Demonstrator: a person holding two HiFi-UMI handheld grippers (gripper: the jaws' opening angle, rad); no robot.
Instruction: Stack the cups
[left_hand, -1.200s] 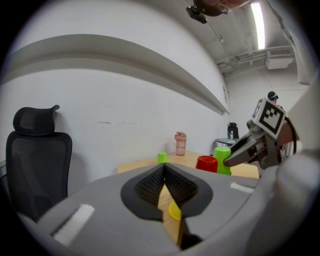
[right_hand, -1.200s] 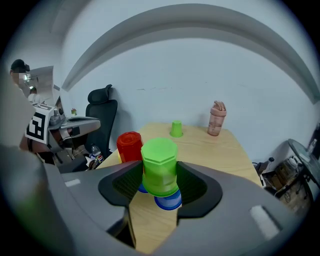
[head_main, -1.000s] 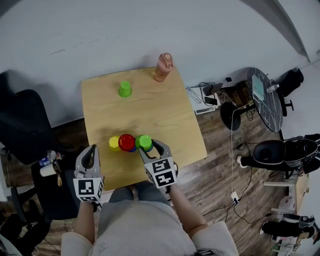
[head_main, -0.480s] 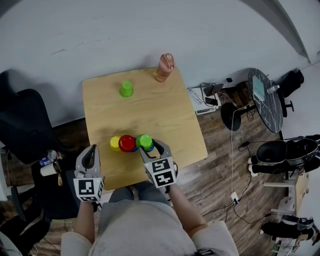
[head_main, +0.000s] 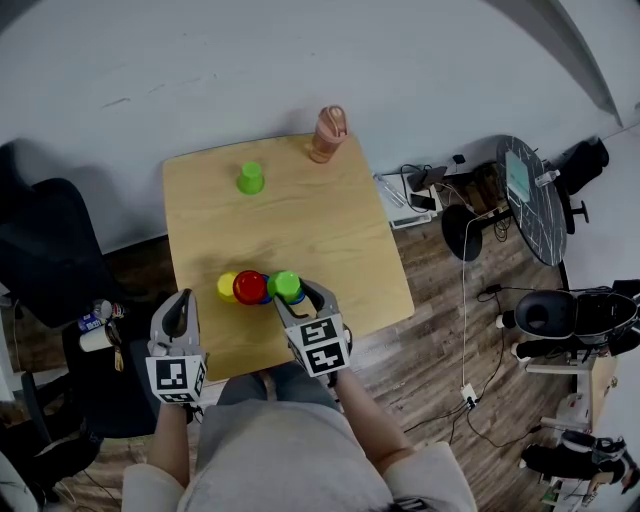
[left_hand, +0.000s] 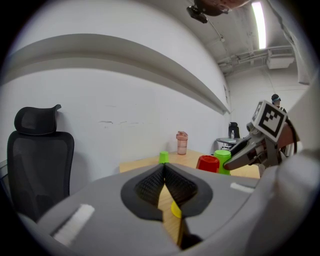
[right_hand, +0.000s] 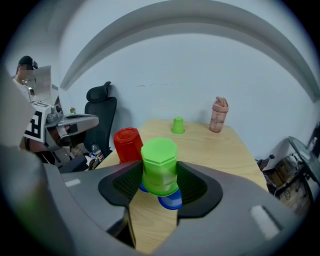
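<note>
My right gripper (head_main: 297, 294) is shut on an upside-down green cup (right_hand: 160, 166), held at the table's near edge over a blue cup (right_hand: 173, 201). Just left of it stand a red cup (head_main: 249, 287) and a yellow cup (head_main: 226, 287), both upside down. A second, smaller green cup (head_main: 250, 179) stands alone at the far side of the wooden table (head_main: 300, 225). My left gripper (head_main: 180, 303) is shut and empty, off the table's near left corner. In the left gripper view the yellow cup (left_hand: 175, 210) shows just past the closed jaws.
A pink bottle (head_main: 327, 134) stands at the table's far right corner. A black office chair (head_main: 40, 250) is left of the table. A round dark side table (head_main: 530, 195), cables and chair bases lie on the wood floor to the right.
</note>
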